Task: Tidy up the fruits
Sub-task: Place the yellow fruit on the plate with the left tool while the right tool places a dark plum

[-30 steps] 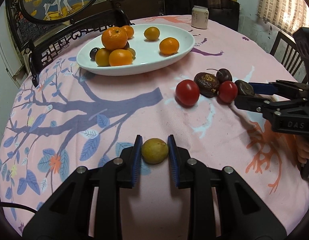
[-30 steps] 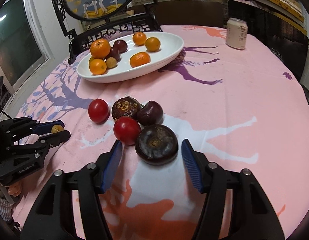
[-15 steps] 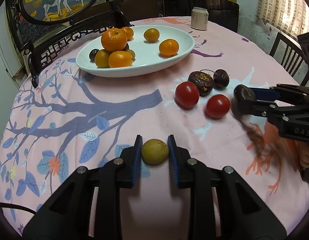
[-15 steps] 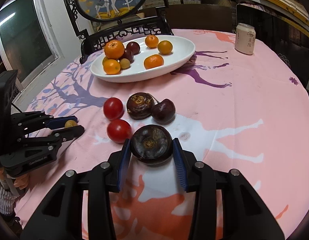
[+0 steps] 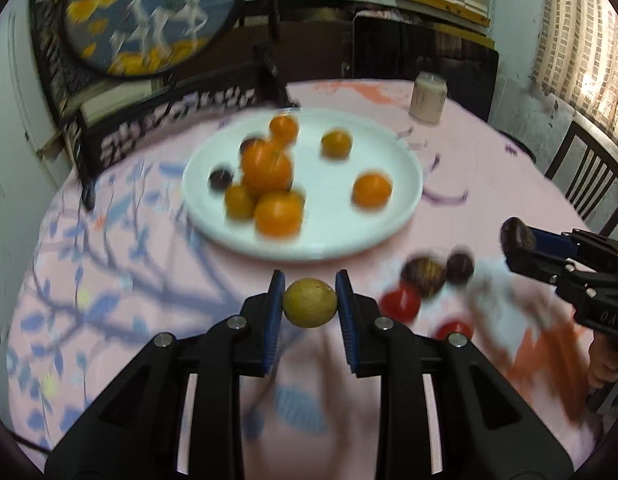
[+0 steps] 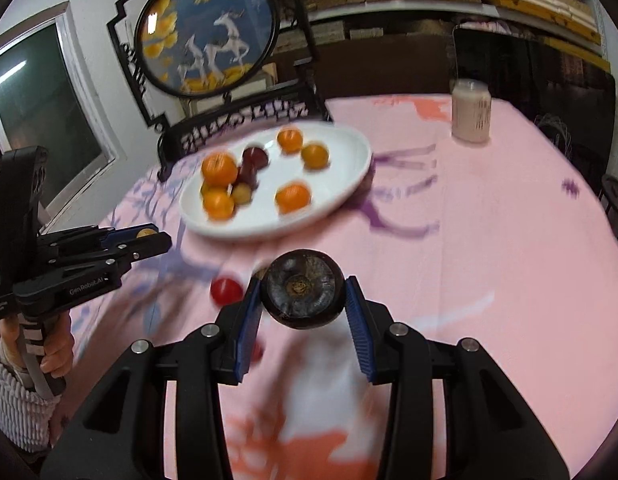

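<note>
My left gripper is shut on a small yellow-green fruit and holds it above the pink tablecloth, in front of the white plate. My right gripper is shut on a dark round fruit, also lifted off the cloth. Each gripper shows in the other's view: the right gripper at the right edge with the dark fruit, the left gripper at the left. The plate carries several oranges and small dark fruits. Two tomatoes and two dark fruits lie on the cloth.
A pale can stands at the table's far side, right of the plate. A dark carved chair with a round painted panel stands behind the plate. Another chair is at the right edge. A person's hand grips the left handle.
The right gripper shut on the dark fruit and lifted it off the cloth. The left gripper rose with the yellow-green fruit. Both now sit closer to the plate, and the views are blurred.
</note>
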Demonstrator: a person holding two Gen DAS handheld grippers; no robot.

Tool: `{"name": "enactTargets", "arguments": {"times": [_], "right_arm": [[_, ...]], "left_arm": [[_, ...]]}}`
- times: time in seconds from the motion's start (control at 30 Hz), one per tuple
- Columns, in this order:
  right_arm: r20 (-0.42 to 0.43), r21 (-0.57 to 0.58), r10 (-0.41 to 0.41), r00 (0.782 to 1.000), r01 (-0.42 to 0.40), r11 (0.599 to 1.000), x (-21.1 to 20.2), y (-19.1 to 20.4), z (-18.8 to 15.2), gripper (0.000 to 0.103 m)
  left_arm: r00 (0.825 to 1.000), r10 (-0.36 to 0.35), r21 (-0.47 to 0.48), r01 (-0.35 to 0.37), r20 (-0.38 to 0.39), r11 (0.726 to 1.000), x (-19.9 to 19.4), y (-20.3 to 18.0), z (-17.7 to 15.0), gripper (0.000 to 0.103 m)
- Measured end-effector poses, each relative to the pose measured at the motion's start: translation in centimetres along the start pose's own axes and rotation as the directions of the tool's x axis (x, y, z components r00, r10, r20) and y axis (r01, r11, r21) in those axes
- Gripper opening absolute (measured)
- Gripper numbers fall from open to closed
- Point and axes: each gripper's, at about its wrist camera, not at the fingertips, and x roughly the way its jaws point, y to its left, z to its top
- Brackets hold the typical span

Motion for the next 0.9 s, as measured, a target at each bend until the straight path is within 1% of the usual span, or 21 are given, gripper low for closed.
{"name": "enactTargets", "arguments": {"times": [0.07, 0.13, 0.23, 0.33, 0.37, 0.4, 0.43, 0.47, 0.5, 0.53, 0.57, 0.63, 0.73, 0.9], "right_arm": [[0.016, 0.0, -0.009, 1.0, 0.009, 1.0, 0.5, -0.2, 1.6, 0.042], [0.029, 0.012, -0.015, 0.999, 0.015, 1.0, 1.4, -0.7, 3.4, 0.042], [0.039, 0.038, -0.025, 0.999, 0.024, 0.999, 3.5, -1.4, 5.8, 0.042], [0.029, 0.064, -0.011, 1.0, 0.009, 0.998, 6.3, -1.9, 7.6, 0.042], [0.03, 0.068, -0.009, 1.0, 0.007, 0.998, 7.1, -2.0, 8.0, 0.042], [0.036, 0.075, 0.0, 0.999, -0.003, 0.997, 8.1, -2.0, 8.4, 0.043], [0.033, 0.081, 0.006, 0.999, -0.009, 0.997, 8.8, -2.0, 8.5, 0.047], [0.019, 0.085, 0.009, 1.0, -0.01, 0.996, 9.4, -2.0, 8.5, 0.053], [-0.008, 0.086, 0.015, 1.0, -0.014, 0.996, 9.9, -2.1, 8.2, 0.06], [-0.01, 0.088, 0.02, 1.0, -0.019, 0.996, 9.9, -2.2, 7.9, 0.061], [0.006, 0.095, 0.013, 1.0, -0.014, 0.995, 9.6, -2.6, 7.7, 0.061], [0.02, 0.099, -0.005, 1.0, 0.003, 0.995, 8.8, -2.9, 7.6, 0.061], [0.04, 0.114, 0.004, 0.999, -0.008, 0.993, 6.9, -3.4, 7.0, 0.061], [0.058, 0.152, 0.006, 0.998, -0.015, 0.988, 3.9, -4.0, 5.2, 0.061]], "left_arm": [[1.0, -0.017, 0.011, 0.017, 0.005, 1.0, 0.9, -0.8, 1.6, 0.026], [1.0, -0.007, 0.017, 0.007, 0.009, 1.0, 2.7, -1.5, 3.2, 0.026], [1.0, -0.001, 0.008, 0.001, -0.016, 1.0, 5.3, -1.8, 4.3, 0.026], [0.999, 0.001, 0.0, -0.001, -0.036, 1.0, 7.6, -2.0, 4.7, 0.027], [0.999, -0.002, -0.013, 0.002, -0.035, 1.0, 8.0, -1.9, 4.8, 0.033], [0.999, -0.015, -0.035, 0.014, -0.031, 0.999, 8.4, -1.5, 4.8, 0.042], [0.999, -0.029, -0.049, 0.027, -0.025, 0.998, 8.4, -1.2, 4.6, 0.062], [0.999, -0.047, -0.053, 0.046, -0.01, 0.998, 8.3, -0.9, 4.5, 0.062], [0.999, -0.049, -0.048, 0.048, -0.006, 0.998, 8.1, -0.9, 4.4, 0.062], [0.999, -0.047, -0.04, 0.047, -0.007, 0.998, 7.9, -0.8, 4.3, 0.063], [0.999, -0.045, -0.041, 0.045, -0.005, 0.998, 7.7, -0.7, 4.2, 0.064], [0.999, -0.041, -0.057, 0.042, 0.008, 0.998, 7.0, -0.3, 4.1, 0.068], [1.0, -0.016, -0.06, 0.017, 0.018, 0.998, 5.9, -0.1, 3.6, 0.07], [0.998, 0.043, -0.053, -0.041, 0.044, 0.998, 3.4, 0.1, 1.7, 0.078]]}}
